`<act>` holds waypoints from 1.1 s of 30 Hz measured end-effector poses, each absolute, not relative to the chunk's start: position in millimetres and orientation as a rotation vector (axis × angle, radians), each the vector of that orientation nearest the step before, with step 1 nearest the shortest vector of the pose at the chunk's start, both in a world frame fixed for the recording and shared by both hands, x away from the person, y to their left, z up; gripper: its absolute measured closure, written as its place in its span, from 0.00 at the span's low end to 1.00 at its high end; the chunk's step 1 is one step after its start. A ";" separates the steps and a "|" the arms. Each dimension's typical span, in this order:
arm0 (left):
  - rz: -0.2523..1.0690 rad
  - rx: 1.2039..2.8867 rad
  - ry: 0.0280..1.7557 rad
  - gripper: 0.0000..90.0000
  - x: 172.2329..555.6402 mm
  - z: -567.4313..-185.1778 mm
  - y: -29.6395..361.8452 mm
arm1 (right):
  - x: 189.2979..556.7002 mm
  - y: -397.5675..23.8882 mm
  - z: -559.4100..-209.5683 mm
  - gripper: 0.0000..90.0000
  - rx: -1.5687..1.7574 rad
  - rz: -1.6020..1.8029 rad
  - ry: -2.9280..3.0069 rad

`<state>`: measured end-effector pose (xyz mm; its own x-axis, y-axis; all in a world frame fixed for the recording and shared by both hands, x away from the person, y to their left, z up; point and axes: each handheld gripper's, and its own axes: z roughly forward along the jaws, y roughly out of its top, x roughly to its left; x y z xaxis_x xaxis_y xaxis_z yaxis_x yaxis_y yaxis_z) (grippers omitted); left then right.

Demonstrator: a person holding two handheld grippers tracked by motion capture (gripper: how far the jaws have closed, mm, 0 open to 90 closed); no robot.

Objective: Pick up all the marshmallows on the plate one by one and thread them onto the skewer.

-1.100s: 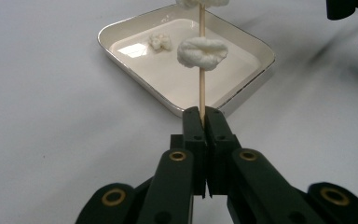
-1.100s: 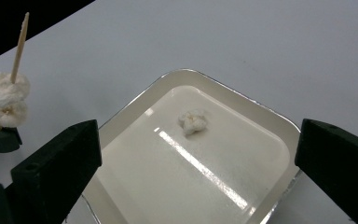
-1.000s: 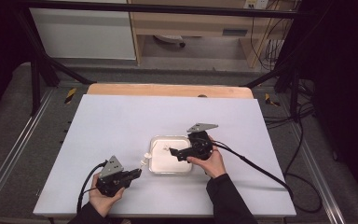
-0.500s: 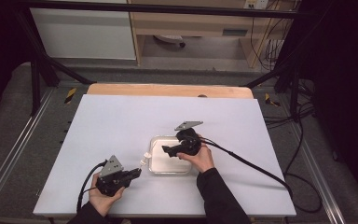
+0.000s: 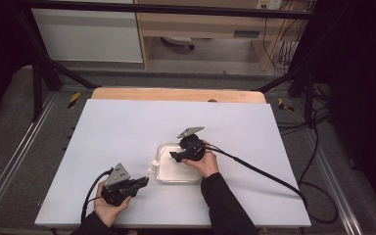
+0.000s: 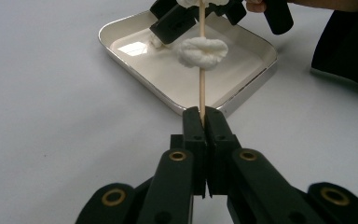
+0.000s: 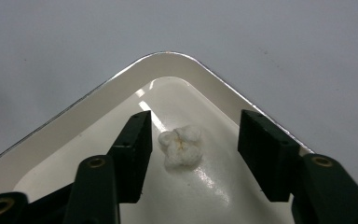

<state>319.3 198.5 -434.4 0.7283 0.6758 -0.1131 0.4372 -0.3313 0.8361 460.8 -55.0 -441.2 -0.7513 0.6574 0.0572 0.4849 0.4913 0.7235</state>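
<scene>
White, puffy popcorn piece (image 7: 182, 146) lies in the corner of the shallow white tray (image 7: 98, 100), between the jaws of my right tongs (image 7: 193, 154); the jaws have just been closing, pads not yet touching it. My left tongs (image 6: 203, 122) are clamped on a thin wooden skewer (image 6: 202, 56), which carries another popcorn piece (image 6: 201, 51) ahead of them, over the tray. Tray rests on the white bench (image 5: 127, 127).
</scene>
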 end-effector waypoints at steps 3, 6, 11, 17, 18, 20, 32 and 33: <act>0.316 1.981 0.849 0.98 319.3 -434.5 198.6 | 460.8 -55.0 -442.5 0.60 0.960 1.102 2.525; 0.316 1.981 0.850 0.98 319.4 -434.6 198.5 | 460.2 -54.4 -443.4 0.64 0.951 1.111 2.532; 0.314 1.982 0.849 0.98 319.2 -434.7 198.2 | 460.1 -53.9 -446.2 0.68 0.935 1.103 2.552; 0.314 1.984 0.847 0.98 319.1 -434.7 198.1 | 459.4 -53.3 -447.6 0.75 0.941 1.113 2.543; 0.313 1.984 0.847 0.98 319.1 -434.7 197.9 | 459.4 -53.5 -447.6 0.76 0.943 1.114 2.544; 0.313 1.984 0.846 0.98 319.1 -434.8 197.7 | 459.5 -53.7 -447.5 0.77 0.947 1.117 2.545; 0.316 1.986 0.843 0.98 318.7 -434.6 197.4 | 453.1 -61.1 -427.7 0.80 0.964 1.180 2.535; 0.316 1.986 0.844 0.98 318.7 -434.6 197.5 | 451.7 -62.2 -425.5 0.80 0.970 1.194 2.534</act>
